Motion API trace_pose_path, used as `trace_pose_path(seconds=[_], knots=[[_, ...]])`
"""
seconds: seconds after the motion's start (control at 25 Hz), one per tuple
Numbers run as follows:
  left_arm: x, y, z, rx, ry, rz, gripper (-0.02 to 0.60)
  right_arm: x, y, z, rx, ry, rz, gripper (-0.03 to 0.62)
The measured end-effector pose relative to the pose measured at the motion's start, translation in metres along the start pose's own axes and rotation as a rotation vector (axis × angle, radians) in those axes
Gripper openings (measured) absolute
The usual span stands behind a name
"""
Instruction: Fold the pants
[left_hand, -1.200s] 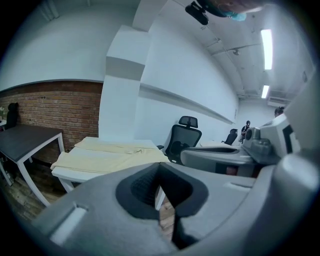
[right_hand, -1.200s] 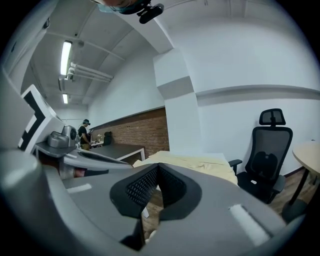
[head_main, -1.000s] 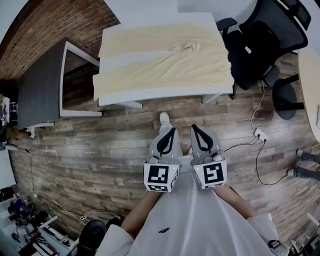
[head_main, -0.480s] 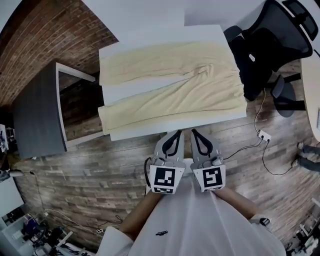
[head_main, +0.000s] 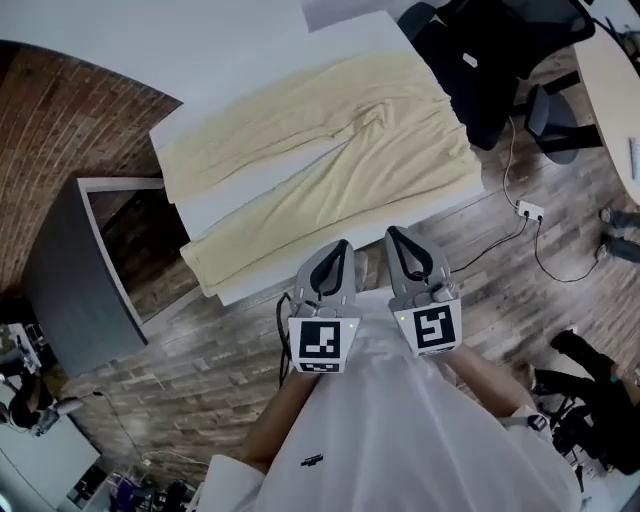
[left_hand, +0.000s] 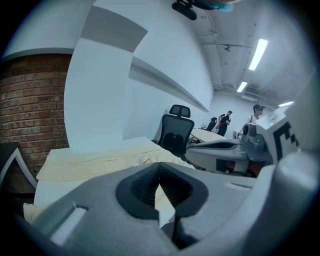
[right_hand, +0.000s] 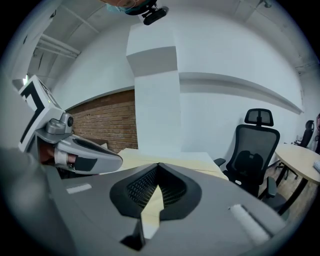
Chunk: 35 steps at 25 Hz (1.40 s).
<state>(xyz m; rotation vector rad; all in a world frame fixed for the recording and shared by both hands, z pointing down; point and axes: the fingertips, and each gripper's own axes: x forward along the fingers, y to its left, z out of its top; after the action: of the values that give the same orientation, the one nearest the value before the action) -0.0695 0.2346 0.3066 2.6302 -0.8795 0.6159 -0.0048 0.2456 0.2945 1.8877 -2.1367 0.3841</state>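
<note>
Cream pants (head_main: 340, 160) lie spread flat on a white table (head_main: 235, 200), with the legs running left and the waist at the right. My left gripper (head_main: 340, 250) and right gripper (head_main: 396, 236) are side by side at the table's near edge, just short of the nearer pant leg. Both are shut with nothing in them. The left gripper view looks over its closed jaws at the pants (left_hand: 100, 162), with the right gripper (left_hand: 225, 155) beside it. In the right gripper view the pants (right_hand: 175, 162) lie ahead and the left gripper (right_hand: 85, 155) is at the left.
A black office chair (head_main: 480, 60) stands against the table's right end. A dark grey desk (head_main: 60, 260) stands at the left by a brick wall. A power strip with cables (head_main: 528, 210) lies on the wood floor. A light round table (head_main: 615, 90) is at the far right.
Both grippers have come forward across the floor to the table's near edge, staying shut. The table and pants now sit closer and more slanted in the head view.
</note>
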Motion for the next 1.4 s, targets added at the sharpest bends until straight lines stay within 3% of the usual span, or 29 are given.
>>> trace_pose_path(seconds=[0.32,0.52,1.0,1.32,1.4], knots=[[0.037,-0.008,0.014,0.001,0.014,-0.005,0.0,0.007,-0.054,-0.012,0.054,0.034,-0.043,0.006],[0.063,-0.01,0.01,0.031,0.062,-0.012,0.0,0.019,-0.074,-0.015,0.035,0.054,-0.006,0.006],[0.125,-0.058,-0.021,0.212,0.21,-0.147,0.0,0.034,-0.151,-0.059,0.105,0.17,-0.033,0.009],[0.163,-0.092,-0.046,0.39,0.301,-0.253,0.002,0.031,-0.213,-0.098,0.243,0.241,-0.053,0.062],[0.174,-0.1,-0.055,0.444,0.33,-0.285,0.041,0.029,-0.229,-0.108,0.269,0.26,-0.061,0.083]])
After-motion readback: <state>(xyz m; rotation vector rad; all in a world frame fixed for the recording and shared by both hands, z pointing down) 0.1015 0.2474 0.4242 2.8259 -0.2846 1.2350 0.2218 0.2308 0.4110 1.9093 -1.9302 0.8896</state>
